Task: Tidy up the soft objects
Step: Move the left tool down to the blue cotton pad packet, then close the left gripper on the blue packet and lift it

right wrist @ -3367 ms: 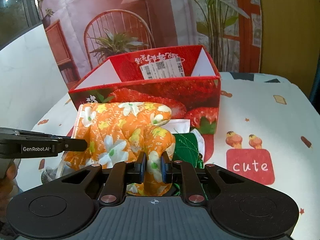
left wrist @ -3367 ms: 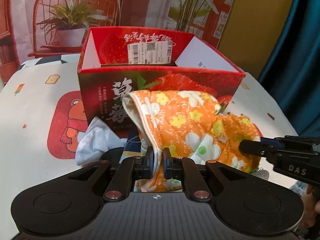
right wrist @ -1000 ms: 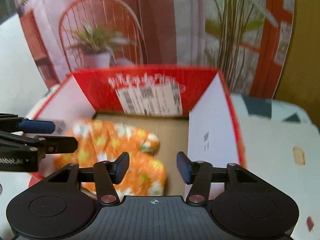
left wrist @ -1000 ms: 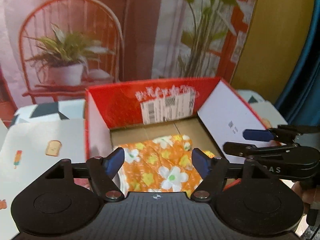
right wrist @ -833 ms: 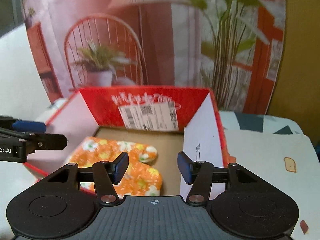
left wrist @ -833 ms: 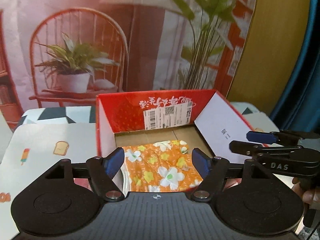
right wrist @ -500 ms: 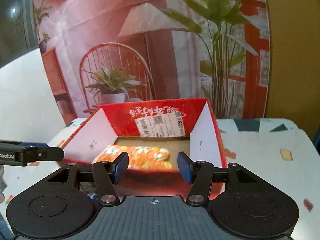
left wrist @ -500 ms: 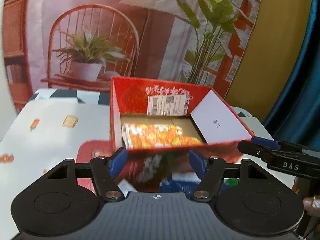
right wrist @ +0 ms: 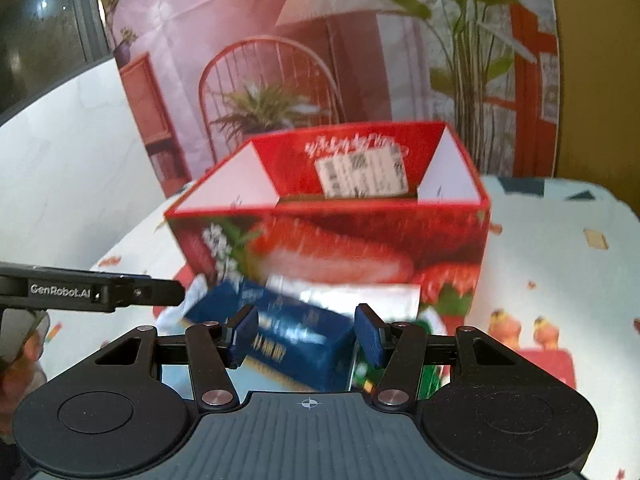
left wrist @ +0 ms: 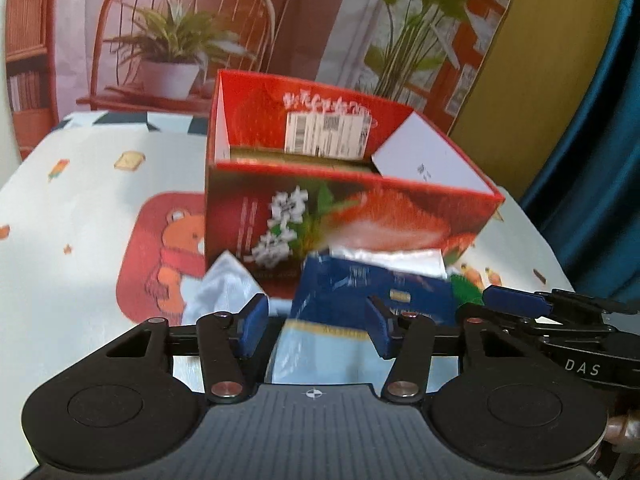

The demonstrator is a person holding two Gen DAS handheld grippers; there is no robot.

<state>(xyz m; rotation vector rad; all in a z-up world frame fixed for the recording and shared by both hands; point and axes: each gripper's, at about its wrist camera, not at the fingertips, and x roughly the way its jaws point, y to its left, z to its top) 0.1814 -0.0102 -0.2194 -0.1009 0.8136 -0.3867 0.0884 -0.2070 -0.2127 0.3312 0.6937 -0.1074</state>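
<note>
The left hand-held gripper (left wrist: pixel 316 330) hangs low over the desk (left wrist: pixel 80 216), its blue pads apart; the jaws have just been closing, and a blue pack (left wrist: pixel 372 292) lies on the desk beyond them, seen through the gap but not pinched — the pads press on nothing. The right hand-held gripper (right wrist: pixel 306 334) is likewise about half open and empty, with the same blue pack (right wrist: pixel 296 332) showing between its pads at 12 o'clock. From the left wrist view the red box (left wrist: pixel 352 208) stands just behind the pack at 12 o'clock, its flaps open and a white label (left wrist: pixel 326 138) stuck on the inner back wall. A white cloth (left wrist: pixel 224 284) lies at 10 o'clock of the left gripper, against the foot of the box. A silvery sheet (left wrist: pixel 384 256) pokes out behind the pack, and something green (left wrist: pixel 464 292) shows at its 3 o'clock side — blur makes it hard to say what that is. The right gripper's side reaches into the left view at 3 o'clock, and the left gripper's enters the right view at 9 o'clock, with part of a hand (right wrist: pixel 24 356) under it. The desk wears a pale cloth printed with a bear (left wrist: pixel 176 256).
</note>
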